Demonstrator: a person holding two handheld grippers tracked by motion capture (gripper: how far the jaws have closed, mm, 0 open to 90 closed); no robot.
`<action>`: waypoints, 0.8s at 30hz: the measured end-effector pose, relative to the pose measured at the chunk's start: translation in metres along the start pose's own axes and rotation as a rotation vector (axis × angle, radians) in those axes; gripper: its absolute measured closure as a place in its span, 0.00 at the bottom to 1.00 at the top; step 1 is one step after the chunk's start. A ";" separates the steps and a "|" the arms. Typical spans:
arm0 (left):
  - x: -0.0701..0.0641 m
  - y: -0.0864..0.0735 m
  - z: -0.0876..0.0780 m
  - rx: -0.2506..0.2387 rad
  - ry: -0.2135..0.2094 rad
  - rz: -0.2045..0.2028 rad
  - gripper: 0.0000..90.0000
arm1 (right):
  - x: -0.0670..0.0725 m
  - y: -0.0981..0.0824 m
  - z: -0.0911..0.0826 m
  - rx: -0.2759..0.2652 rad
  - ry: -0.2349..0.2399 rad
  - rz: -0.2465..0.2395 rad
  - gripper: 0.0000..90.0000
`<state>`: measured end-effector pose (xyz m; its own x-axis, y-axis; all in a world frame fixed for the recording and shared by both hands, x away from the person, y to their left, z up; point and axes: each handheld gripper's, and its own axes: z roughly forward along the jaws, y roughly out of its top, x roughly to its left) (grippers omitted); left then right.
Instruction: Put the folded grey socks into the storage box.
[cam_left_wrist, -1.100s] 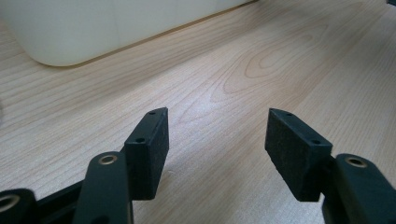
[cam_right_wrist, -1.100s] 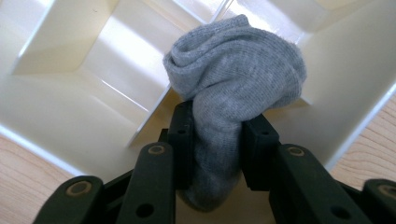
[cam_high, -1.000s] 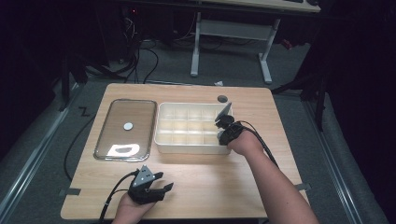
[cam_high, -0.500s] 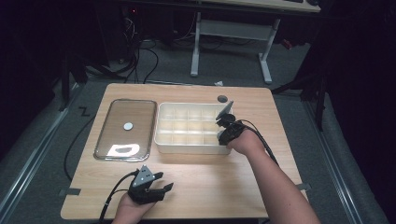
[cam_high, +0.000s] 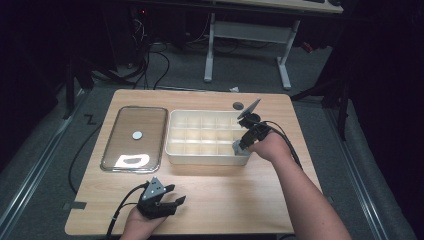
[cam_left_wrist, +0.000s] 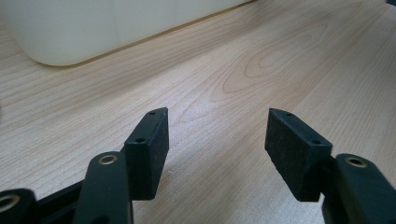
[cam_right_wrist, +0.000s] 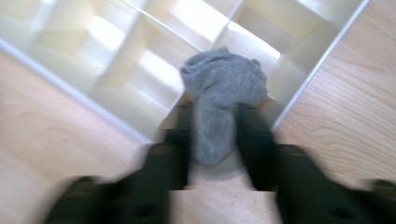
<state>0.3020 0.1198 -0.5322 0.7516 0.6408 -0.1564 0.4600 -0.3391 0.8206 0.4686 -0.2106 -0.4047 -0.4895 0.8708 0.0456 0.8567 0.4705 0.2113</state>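
My right tongs (cam_right_wrist: 212, 140) are clamped on a grey sock (cam_right_wrist: 219, 102); its bunched end stands up past the jaw tips while the rest hangs down between them. The sock sits over the near right corner of the cream divided box (cam_right_wrist: 116, 60), just above the corner compartment, and the picture there is blurred, so I cannot tell whether it touches the box. From the high view the sock (cam_high: 239, 145) shows as a small grey lump at that same corner of the box (cam_high: 205, 156), under my right tongs (cam_high: 243, 141).

The box stands in the middle of the desk (cam_high: 250, 200). Just beside it on the left lies a clear lid (cam_high: 134, 137) with a round knob at its middle.

My left tongs (cam_left_wrist: 215, 149) are open and hold nothing, resting low over bare desk near the front edge (cam_high: 175, 200), well apart from the box.
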 end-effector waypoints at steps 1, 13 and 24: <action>0.000 0.000 0.000 0.002 0.001 0.001 0.45 | 0.000 -0.001 -0.004 -0.012 0.007 -0.007 1.00; 0.000 0.000 0.000 0.004 -0.002 -0.003 0.45 | 0.001 -0.003 0.027 0.097 -0.026 -0.015 1.00; 0.000 0.000 0.000 0.005 -0.004 -0.003 0.45 | 0.001 -0.005 0.035 0.126 -0.012 -0.014 1.00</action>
<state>0.3022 0.1194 -0.5323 0.7522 0.6391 -0.1607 0.4644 -0.3410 0.8173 0.4692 -0.2071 -0.4396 -0.5004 0.8652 0.0315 0.8637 0.4963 0.0874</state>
